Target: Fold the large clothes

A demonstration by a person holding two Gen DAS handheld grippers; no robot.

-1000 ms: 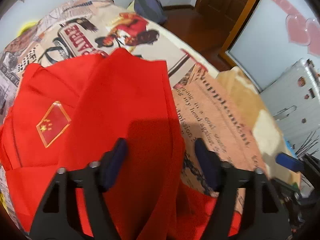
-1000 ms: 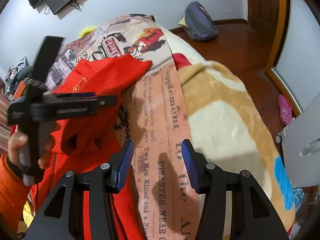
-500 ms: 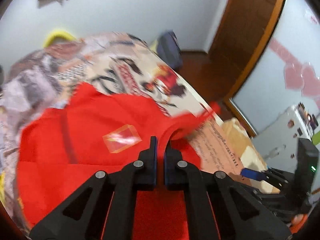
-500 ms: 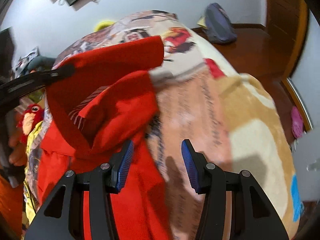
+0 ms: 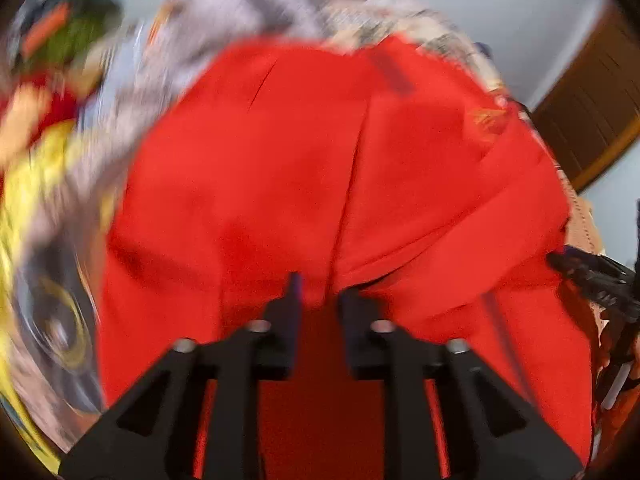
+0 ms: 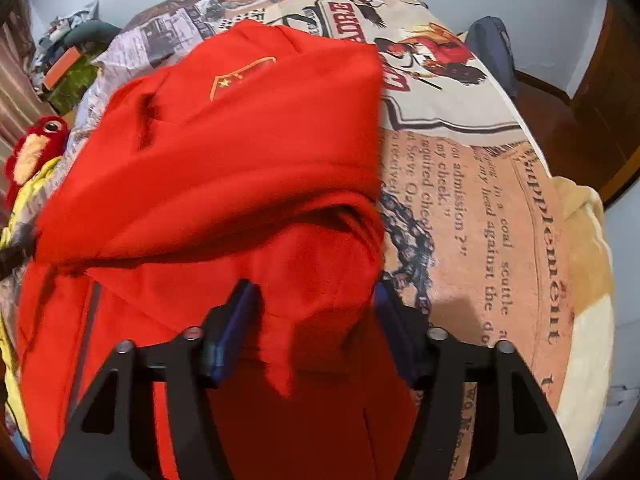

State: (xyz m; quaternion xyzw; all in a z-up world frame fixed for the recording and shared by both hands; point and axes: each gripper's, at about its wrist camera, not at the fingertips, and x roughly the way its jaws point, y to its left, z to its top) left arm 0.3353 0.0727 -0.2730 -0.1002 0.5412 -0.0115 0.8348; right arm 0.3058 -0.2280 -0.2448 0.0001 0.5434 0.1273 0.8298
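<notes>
The large red fabric garment with a small gold-edged flag badge (image 6: 244,80) lay heaped on the newspaper-print bed cover (image 6: 500,208), its upper part doubled over so the badge faced up on the far layer and a thick rolled fold ran crosswise below it. Its long axis seemed to run from near the grippers away toward the far end of the cover.

The left gripper (image 5: 318,300) sat over the garment's near middle, its 2 jaws drawn close with a narrow gap, and a ridge of red cloth rose between them. It appeared to be pinching that ridge, though motion blur left the contact uncertain. The right gripper (image 6: 316,300) stood at the garment's right-hand near edge, jaws spread wide, with a loose point of cloth hanging between them and neither pad visibly pressing it.

Judged from this, the right gripper was nearer the free edge beside the bare cover, so the next fold probably turned on closing there while the left held the middle. A red plush toy with a big eye (image 6: 36,148) lay left of the garment.
</notes>
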